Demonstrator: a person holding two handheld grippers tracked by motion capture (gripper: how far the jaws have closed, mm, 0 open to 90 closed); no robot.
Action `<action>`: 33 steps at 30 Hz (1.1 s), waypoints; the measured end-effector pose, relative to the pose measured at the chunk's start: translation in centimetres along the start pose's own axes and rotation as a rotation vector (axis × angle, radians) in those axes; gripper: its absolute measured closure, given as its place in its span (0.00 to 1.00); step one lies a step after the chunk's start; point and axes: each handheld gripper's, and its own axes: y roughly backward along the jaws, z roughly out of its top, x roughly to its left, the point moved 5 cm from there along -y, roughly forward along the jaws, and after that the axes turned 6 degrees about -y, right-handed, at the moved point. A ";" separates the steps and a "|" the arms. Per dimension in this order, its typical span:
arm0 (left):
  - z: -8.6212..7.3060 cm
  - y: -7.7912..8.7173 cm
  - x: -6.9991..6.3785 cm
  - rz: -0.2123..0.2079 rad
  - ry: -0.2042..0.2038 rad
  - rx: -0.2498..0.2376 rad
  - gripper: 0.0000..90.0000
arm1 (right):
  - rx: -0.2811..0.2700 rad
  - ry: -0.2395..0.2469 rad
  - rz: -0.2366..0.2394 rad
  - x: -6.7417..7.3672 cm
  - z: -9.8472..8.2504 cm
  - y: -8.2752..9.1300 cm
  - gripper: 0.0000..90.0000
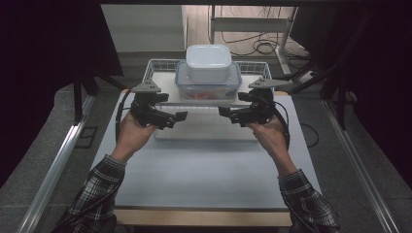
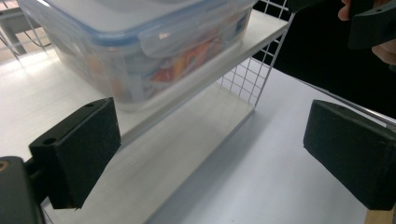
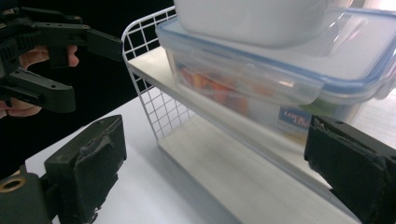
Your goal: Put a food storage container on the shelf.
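Note:
A white two-level wire shelf [image 1: 156,67] stands at the far middle of the table. On its upper board sits a clear lidded box [image 1: 208,88] with blue-edged lid and colourful contents, and a white tub [image 1: 209,62] is stacked on top of it. My left gripper [image 1: 180,116] hovers open just in front of the shelf's left end, jaws pointing right. My right gripper [image 1: 223,110] hovers open at the right end, jaws pointing left. In the left gripper view the jaws [image 2: 210,144] stand wide below the clear box [image 2: 140,42]. The right gripper [image 3: 215,168] is wide too, nothing between its pads.
The pale table top [image 1: 204,170] spreads out in front of the shelf. The shelf's lower board [image 3: 243,172] is bare. Dark curtains hang at both sides, and cables and a metal frame [image 1: 252,24] lie on the floor beyond the table.

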 end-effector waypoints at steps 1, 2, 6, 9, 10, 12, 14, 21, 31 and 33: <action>-0.2 0.0 0.0 -0.002 -0.001 0.003 0.04 | 0.002 0.004 -0.001 0.0 -0.2 0.0 0.06; -0.5 -0.1 -0.2 -0.005 0.001 0.006 0.04 | 0.004 0.007 -0.002 0.0 -0.3 0.0 0.06; -1.4 -0.1 -0.6 -0.006 -0.003 0.016 0.04 | 0.016 0.012 0.001 0.2 -1.2 0.0 0.05; -2.1 -0.1 -0.9 0.002 -0.006 0.020 0.03 | 0.013 0.012 0.003 0.2 -1.7 0.0 0.05; -2.3 -0.1 -1.0 0.005 -0.006 0.020 0.03 | 0.013 0.014 0.002 0.2 -2.0 0.0 0.05; -2.9 -0.1 -1.2 0.000 -0.002 0.022 0.03 | 0.015 0.014 0.005 0.2 -2.4 0.0 0.05; -3.4 -0.2 -1.4 -0.001 0.004 0.023 0.03 | 0.020 0.013 0.008 0.2 -2.8 0.0 0.04; -5.3 -0.3 -1.9 0.000 0.017 0.031 0.03 | 0.034 0.012 0.012 0.3 -4.4 -0.2 0.04; -7.5 -0.7 -2.6 0.013 0.015 0.040 0.03 | 0.051 0.021 0.011 0.5 -6.5 -0.4 0.04; -7.9 -0.9 -2.7 0.010 0.017 0.042 0.03 | 0.055 0.023 0.010 0.5 -7.0 -0.4 0.04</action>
